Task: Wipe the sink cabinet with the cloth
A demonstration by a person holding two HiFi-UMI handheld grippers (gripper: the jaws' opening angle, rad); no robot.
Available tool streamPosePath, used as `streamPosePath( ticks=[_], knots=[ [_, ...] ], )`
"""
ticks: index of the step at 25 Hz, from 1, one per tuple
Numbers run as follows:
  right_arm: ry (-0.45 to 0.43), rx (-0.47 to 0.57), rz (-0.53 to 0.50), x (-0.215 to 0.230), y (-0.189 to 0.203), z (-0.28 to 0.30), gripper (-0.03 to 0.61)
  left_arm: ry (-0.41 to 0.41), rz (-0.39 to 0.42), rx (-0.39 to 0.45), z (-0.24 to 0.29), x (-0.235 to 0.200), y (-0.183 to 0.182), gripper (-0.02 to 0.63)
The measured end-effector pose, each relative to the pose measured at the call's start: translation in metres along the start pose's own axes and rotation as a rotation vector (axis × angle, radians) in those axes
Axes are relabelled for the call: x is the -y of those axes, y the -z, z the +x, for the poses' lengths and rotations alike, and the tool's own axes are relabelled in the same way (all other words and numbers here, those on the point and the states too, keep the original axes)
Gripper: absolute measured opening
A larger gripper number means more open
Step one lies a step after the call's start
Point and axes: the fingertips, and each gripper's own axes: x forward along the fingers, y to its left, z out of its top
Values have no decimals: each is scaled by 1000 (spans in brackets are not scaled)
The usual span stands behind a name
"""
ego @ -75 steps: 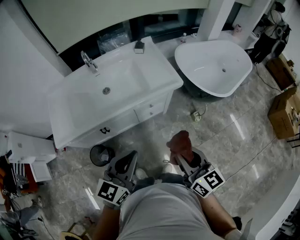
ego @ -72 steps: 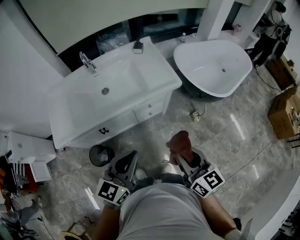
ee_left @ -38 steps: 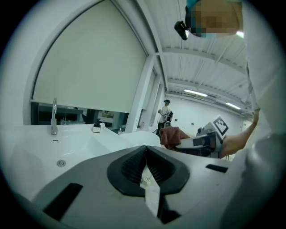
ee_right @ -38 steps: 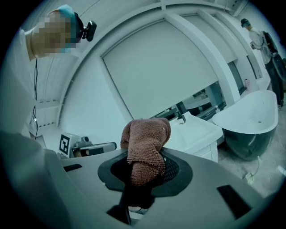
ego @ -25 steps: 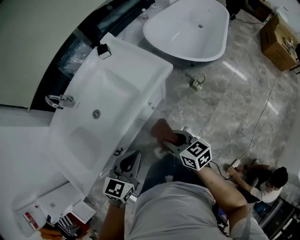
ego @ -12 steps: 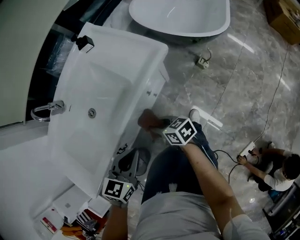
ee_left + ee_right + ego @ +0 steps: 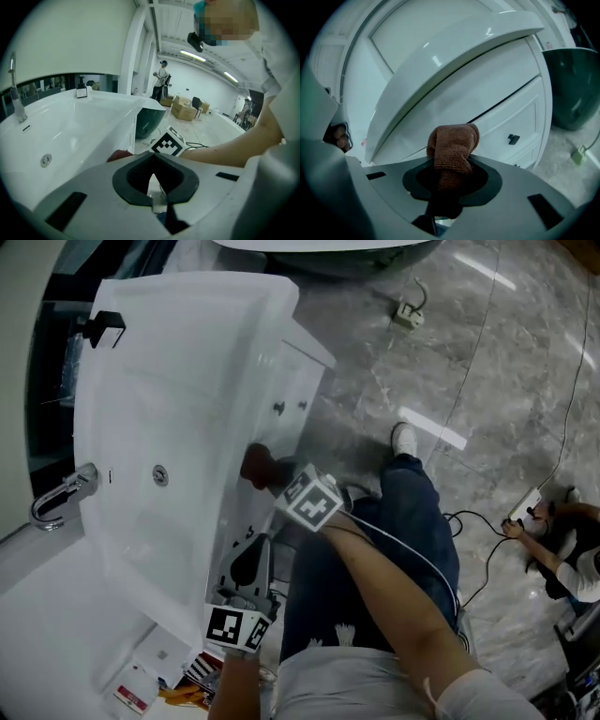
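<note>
Two grippers were in view. Left gripper (image 7: 254, 544) (image 7: 152, 156) was clenched with its tips meeting and nothing between them. It hung low beside the sink cabinet (image 7: 274, 381), apart from it. Ahead of its jaws and to their left ran the white sink (image 7: 159, 399) (image 7: 70, 126), with the drain (image 7: 160, 474) and the faucet (image 7: 56, 498) on the far side. Straight ahead of those jaws sat the right gripper's marker cube (image 7: 168, 142), with a bit of the cloth (image 7: 121, 154) just left of it.

Right gripper (image 7: 273, 480) (image 7: 450, 165) was grasping the brown cloth (image 7: 255, 465) (image 7: 452, 145). The cloth was bunched and stuck out past the jaw tips. It was held up close to the cabinet front (image 7: 497, 108), just under the overhanging counter edge; contact couldn't be told. A drawer handle (image 7: 513, 138) was ahead and right of the cloth. Further right of this gripper stood a dark green tub (image 7: 574, 89).

Right of both grippers the person's jeans leg and shoe (image 7: 404, 439) were on the grey marble floor (image 7: 487, 362). Cables trailed across it toward another person (image 7: 572, 549) sitting at the far right.
</note>
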Motion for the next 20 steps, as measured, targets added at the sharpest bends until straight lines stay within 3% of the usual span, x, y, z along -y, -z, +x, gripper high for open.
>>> streamPosePath(
  ticks=[3,11,20],
  knots=[
    [32,-21,-86,0,-2,24,106,0,2,9,13,-6,5,11],
    [81,-115,-148,22,4,61,104,30,-14,-16,26,-14,23,11],
    [104,-117,-79,68,31,82,98,26,-15,-45,42,-28,49,11]
  ],
)
